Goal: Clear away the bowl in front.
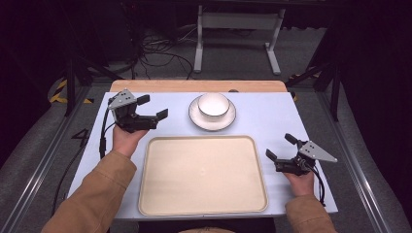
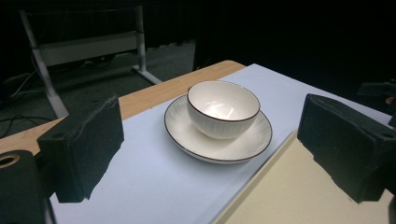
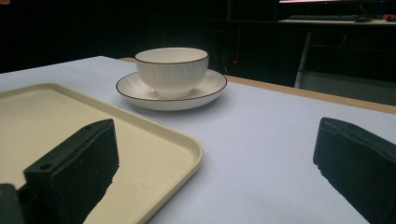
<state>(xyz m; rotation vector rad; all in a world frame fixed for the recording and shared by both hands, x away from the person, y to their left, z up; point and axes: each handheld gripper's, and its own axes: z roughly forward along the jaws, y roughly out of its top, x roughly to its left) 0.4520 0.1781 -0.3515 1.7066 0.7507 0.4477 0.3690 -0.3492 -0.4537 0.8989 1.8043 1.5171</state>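
A white bowl (image 1: 213, 104) with a dark rim sits on a white saucer (image 1: 196, 115) at the table's far middle; the bowl (image 2: 223, 108) and saucer (image 2: 254, 140) also face my left gripper, and the bowl (image 3: 172, 70) on its saucer (image 3: 215, 86) lies ahead of my right one. A large empty cream tray (image 1: 203, 174) lies in front of them. My left gripper (image 1: 152, 108) is held open left of the saucer, above the table. My right gripper (image 1: 281, 147) rests open just right of the tray, nothing between its jaws.
The table has a pale blue-white top (image 1: 272, 116) with a wooden strip (image 1: 194, 86) along its far edge. Beyond it stand a grey metal frame (image 1: 238, 29) and floor cables (image 1: 155, 53). Metal rails (image 1: 362, 184) run along both sides.
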